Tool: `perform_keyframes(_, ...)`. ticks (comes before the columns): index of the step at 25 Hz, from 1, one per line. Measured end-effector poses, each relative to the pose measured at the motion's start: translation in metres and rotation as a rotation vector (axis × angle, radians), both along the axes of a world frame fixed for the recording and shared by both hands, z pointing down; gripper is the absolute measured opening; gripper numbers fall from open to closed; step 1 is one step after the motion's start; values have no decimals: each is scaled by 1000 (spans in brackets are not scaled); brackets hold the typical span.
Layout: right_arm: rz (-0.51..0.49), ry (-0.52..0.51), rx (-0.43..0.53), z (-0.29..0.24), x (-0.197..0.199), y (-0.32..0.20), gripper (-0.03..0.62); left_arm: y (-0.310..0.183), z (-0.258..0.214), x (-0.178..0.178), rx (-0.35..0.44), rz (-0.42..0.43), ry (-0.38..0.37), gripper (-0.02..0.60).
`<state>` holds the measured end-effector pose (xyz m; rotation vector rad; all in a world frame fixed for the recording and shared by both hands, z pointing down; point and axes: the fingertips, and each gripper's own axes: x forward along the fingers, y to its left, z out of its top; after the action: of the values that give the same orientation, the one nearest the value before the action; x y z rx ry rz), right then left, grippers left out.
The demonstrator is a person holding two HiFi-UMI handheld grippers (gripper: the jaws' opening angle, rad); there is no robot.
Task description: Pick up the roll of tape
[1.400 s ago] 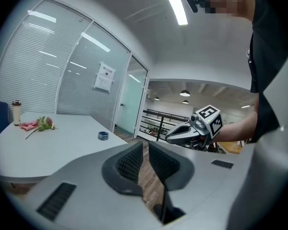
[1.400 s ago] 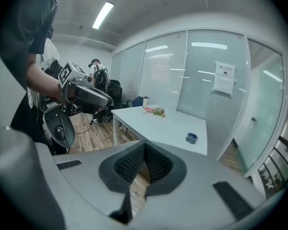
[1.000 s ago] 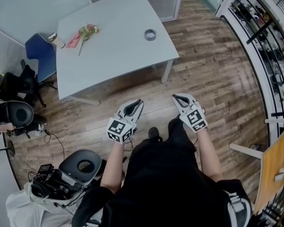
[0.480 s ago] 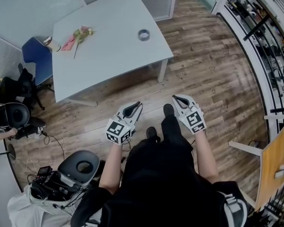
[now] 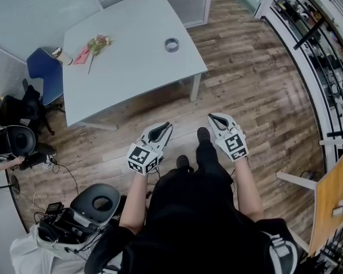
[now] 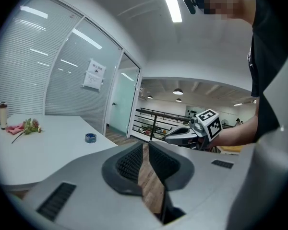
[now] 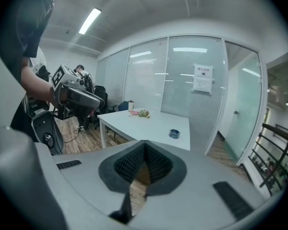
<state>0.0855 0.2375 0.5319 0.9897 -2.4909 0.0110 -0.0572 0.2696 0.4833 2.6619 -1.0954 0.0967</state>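
Note:
A small blue-grey roll of tape lies flat near the right end of a white table, well ahead of both grippers. It also shows in the left gripper view as the tape and in the right gripper view as the tape. My left gripper and right gripper hang side by side over the wood floor, in front of the person's body. Both are shut with nothing between the jaws, as the left gripper and the right gripper show close up.
Pink and green flowers and a small bottle lie at the table's left end. A blue chair stands beside it. A black stool and bags sit at lower left. Shelving lines the right wall.
The person has stepped toward the table, one foot now forward between the grippers. Both grippers stay shut and level, carried along a little.

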Motion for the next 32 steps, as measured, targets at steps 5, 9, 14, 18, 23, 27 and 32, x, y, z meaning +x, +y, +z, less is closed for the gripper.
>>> perform_keyframes(5,11,1,-6,-1,5,-1,8,-6,3,3,-9,12,-3,54)
perform_keyframes(9,20,-6,-14,3,12,-8,8,-16,4,9,-9,16,-6,54)
perform_keyframes(14,6,-12,-21,8,19,-25,8,-28,5,14,-12,-7,-15,54)
perform_keyframes(18,-33,-2,-20,5,16,-53,8,-50,1,12,-15,-47,-16,54)
perform_keyframes(23,-69,4,-27,4,18,-83,8,-74,-5,12,-19,-91,1,54)
perform_keyframes(27,-94,4,-38,4,19,-99,8,-94,-7,16,-22,-114,20,54)
perform_keyframes(32,-121,7,-56,10,23,-113,8,-110,-6,26,-26,-124,18,54)
